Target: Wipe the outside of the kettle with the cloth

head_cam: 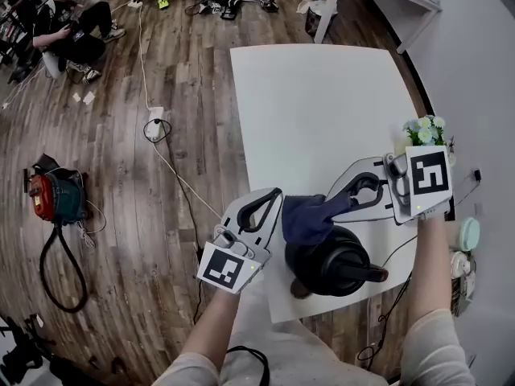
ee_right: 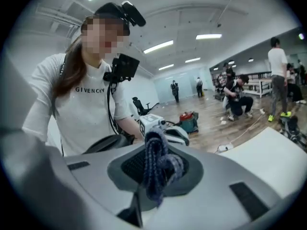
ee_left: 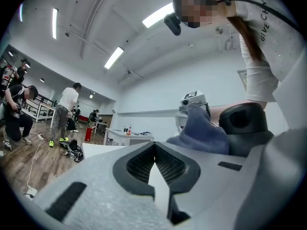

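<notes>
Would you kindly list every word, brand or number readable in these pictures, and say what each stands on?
"GIVENCH", its end hidden: on the person's white T-shirt, seen in both gripper views.
Right marker cube and left marker cube: square patterns only, no letters.
Nothing else is legible.

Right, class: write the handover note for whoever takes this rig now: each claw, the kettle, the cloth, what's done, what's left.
Left claw: shut, empty, beside the kettle.
Right claw: shut on the blue cloth, draped over the kettle's top.
Kettle: upright near the front edge of the white table.
Done: cloth gripped, on the kettle.
Left: wipe its outside; progress so far can't be told.
</notes>
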`<control>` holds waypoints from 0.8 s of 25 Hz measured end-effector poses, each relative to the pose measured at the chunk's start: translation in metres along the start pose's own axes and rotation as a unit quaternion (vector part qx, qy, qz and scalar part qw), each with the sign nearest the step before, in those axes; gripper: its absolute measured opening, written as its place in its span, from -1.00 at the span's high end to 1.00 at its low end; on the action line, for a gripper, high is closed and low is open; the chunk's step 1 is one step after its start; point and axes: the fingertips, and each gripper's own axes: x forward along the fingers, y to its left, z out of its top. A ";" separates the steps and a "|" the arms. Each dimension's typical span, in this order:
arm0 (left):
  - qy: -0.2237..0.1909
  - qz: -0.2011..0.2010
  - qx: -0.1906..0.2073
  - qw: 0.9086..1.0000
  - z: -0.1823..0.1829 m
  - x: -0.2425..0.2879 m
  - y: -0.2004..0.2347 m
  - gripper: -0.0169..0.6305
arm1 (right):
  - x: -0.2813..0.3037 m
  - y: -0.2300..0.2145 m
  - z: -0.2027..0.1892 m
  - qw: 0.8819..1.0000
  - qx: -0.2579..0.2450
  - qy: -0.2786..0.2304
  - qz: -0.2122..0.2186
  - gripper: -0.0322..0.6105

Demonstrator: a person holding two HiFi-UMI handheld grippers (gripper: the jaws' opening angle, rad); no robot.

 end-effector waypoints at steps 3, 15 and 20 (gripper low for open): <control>0.012 -0.001 -0.010 1.000 -0.013 -0.008 -0.002 0.92 | 0.031 -0.012 -0.024 0.998 0.009 0.045 0.048 0.74; 0.028 0.036 -0.027 0.999 -0.031 -0.044 0.013 0.92 | 0.095 -0.034 -0.096 0.982 0.087 0.134 0.101 0.74; 0.030 0.043 -0.025 0.998 -0.031 -0.053 0.010 0.92 | 0.074 -0.063 -0.086 0.998 0.034 0.040 -0.044 0.74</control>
